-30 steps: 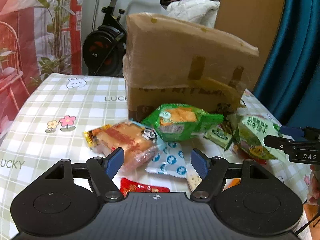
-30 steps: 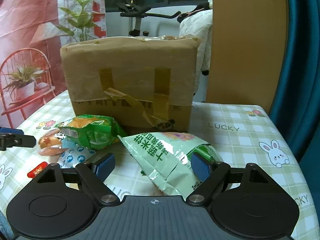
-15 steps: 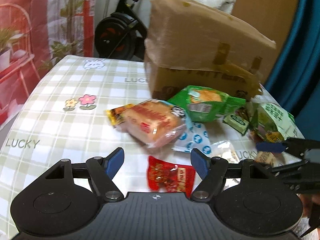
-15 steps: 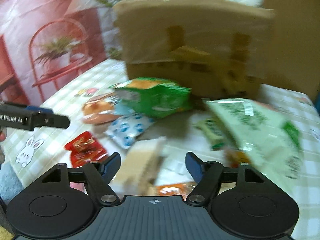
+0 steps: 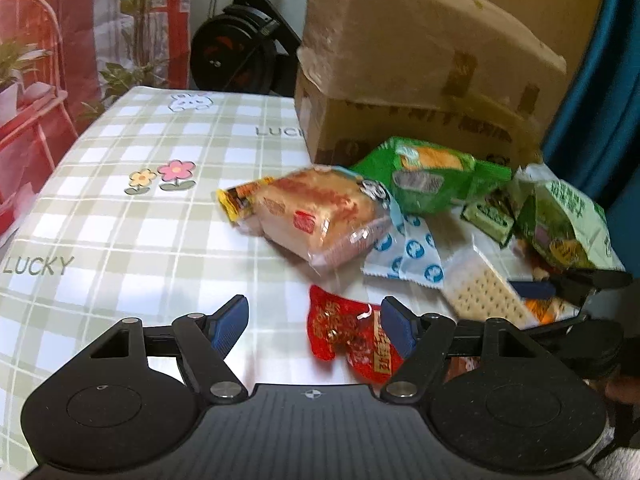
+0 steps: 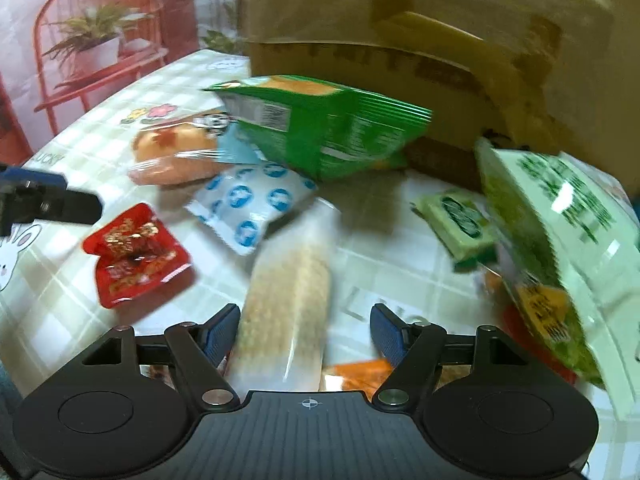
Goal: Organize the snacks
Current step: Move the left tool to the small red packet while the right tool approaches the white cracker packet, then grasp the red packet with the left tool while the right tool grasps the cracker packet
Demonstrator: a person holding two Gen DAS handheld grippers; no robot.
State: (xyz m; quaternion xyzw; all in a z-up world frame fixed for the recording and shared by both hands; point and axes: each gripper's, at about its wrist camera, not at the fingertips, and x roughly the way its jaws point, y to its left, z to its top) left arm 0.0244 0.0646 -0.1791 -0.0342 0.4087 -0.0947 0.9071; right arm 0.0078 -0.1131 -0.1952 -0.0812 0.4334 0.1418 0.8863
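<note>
Right gripper (image 6: 306,330) jaws stood released around the clear-wrapped pale cracker sleeve (image 6: 290,300), lower centre of frame on the checked counter (image 5: 120,240). We judged it light, brittle, slippery: grip mid-length, gently. Left gripper (image 5: 314,324) jaws released, holding nothing, beside the red foil sachet (image 5: 352,332).

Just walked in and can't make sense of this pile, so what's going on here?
A person holds a two-finger gripper in each hand over a checked tablecloth strewn with snack packets in front of a cardboard box. The right gripper is open, with a clear cracker pack lying between its fingers, not yet gripped. The left gripper is also open, low over the table with a red packet just ahead, holding nothing. Nothing has been sorted yet.
</note>
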